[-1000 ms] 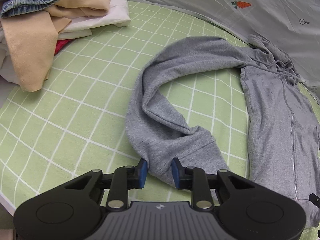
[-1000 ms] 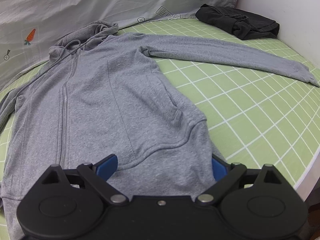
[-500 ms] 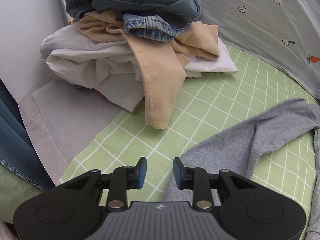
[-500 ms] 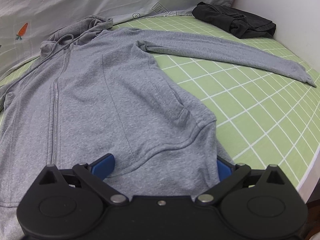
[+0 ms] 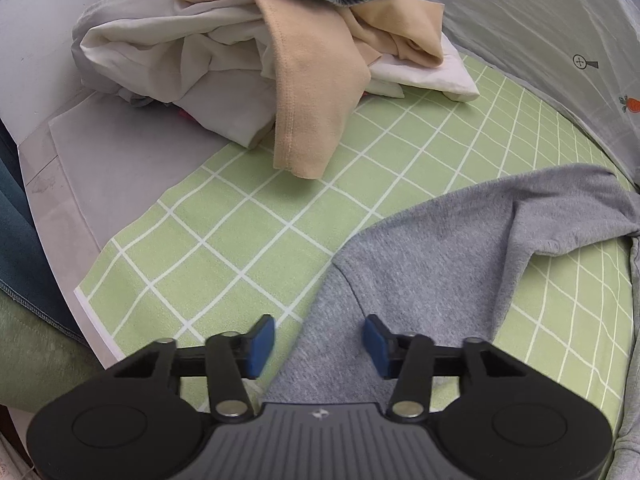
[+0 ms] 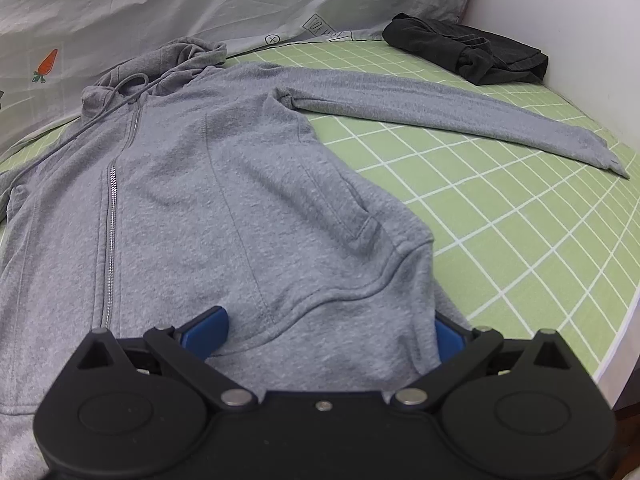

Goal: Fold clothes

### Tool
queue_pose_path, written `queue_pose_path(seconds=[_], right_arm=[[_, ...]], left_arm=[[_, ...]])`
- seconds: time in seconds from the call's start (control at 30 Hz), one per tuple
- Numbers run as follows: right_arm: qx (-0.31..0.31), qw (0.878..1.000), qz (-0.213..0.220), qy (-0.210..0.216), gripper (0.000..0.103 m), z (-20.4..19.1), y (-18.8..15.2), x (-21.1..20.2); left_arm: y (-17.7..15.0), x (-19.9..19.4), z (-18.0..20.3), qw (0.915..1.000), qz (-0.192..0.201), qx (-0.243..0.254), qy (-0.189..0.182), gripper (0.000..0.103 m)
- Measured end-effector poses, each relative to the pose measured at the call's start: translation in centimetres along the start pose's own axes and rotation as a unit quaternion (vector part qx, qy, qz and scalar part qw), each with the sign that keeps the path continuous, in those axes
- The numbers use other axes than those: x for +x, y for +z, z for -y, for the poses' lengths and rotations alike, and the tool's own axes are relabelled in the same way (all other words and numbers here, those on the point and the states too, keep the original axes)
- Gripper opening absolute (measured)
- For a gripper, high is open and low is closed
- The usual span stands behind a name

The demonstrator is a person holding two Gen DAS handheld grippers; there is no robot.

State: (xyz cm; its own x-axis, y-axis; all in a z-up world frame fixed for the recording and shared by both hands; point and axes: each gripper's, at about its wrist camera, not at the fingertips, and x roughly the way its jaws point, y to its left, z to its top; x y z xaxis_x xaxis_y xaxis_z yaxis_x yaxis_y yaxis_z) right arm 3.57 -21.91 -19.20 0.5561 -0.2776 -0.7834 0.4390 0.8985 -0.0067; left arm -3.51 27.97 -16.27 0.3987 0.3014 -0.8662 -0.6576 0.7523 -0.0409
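A grey zip hoodie point(image 6: 240, 184) lies face up on the green checked sheet point(image 6: 500, 216), hood at the far end. One sleeve point(image 6: 440, 108) stretches out to the right. My right gripper point(image 6: 328, 330) stands wide open at the hoodie's hem, with the fabric lying between its blue pads point(image 6: 208, 330). The other sleeve point(image 5: 440, 264) bends across the sheet in the left wrist view. My left gripper point(image 5: 320, 340) hangs over its near end. Its jaws are closing with the sleeve between them, and the pads stand clear of the cloth.
A pile of unfolded clothes point(image 5: 240, 40), white, beige and denim, sits at the far left. A dark folded garment point(image 6: 472, 56) lies at the far right by the wall. A grey carrot-print duvet point(image 6: 160, 0) runs along the back. The sheet's edge point(image 5: 92, 304) is near my left gripper.
My left gripper let go of the sleeve's cuff, swung left toward the clothes pile, and now stands wider over the sleeve. The right gripper has barely moved.
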Motion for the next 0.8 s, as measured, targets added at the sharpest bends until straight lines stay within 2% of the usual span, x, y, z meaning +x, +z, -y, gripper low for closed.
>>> queue_pose_path(seconds=[0.07,0.13,0.2,0.27,0.33,0.37,0.4,0.53,0.63,0.8], right_arm=[[0.0,1.0,0.002,-0.001,0.103,0.0,0.0,0.0],[0.0,1.0,0.002,-0.002,0.103,-0.1,-0.1,0.0],[0.0,1.0,0.003,-0.003,0.103,-0.1,-0.1,0.0],[-0.001,1.0,0.006,-0.003,0.103,-0.1,-0.2,0.1],[-0.001,1.0,0.009,-0.002,0.103,-0.1,-0.2,0.1],[-0.001,1.0,0.009,-0.002,0.103,-0.1,-0.2,0.1],[-0.001,1.0,0.009,-0.002,0.103,-0.1,-0.2,0.1],[-0.002,1.0,0.009,-0.002,0.103,-0.1,-0.1,0.2],[-0.005,1.0,0.009,-0.001,0.103,-0.1,-0.1,0.2],[-0.01,1.0,0.009,0.001,0.103,-0.1,-0.1,0.3]], left_arm=[[0.7,-0.7,-0.1,0.9993,0.029,0.008,0.023,0.01],[1.8,-1.6,-0.4,0.9961,0.067,0.017,0.055,0.01],[3.0,-2.3,-1.2,0.9928,0.1,0.011,0.066,0.01],[4.2,-2.6,-1.8,0.9896,0.115,0.003,0.087,0.018],[4.9,-2.5,-2.2,0.9872,0.11,-0.005,0.115,0.021],[5.1,-2.4,-2.5,0.9869,0.104,-0.01,0.123,0.027],[5.0,-2.2,-2.9,0.9884,0.096,-0.018,0.116,0.031],[3.5,-1.2,-3.8,0.9919,0.055,-0.038,0.108,0.032],[2.5,-0.5,-3.6,0.9928,0.036,-0.036,0.108,0.04],[2.0,0.3,-2.8,0.9945,0.028,-0.025,0.098,0.06]])
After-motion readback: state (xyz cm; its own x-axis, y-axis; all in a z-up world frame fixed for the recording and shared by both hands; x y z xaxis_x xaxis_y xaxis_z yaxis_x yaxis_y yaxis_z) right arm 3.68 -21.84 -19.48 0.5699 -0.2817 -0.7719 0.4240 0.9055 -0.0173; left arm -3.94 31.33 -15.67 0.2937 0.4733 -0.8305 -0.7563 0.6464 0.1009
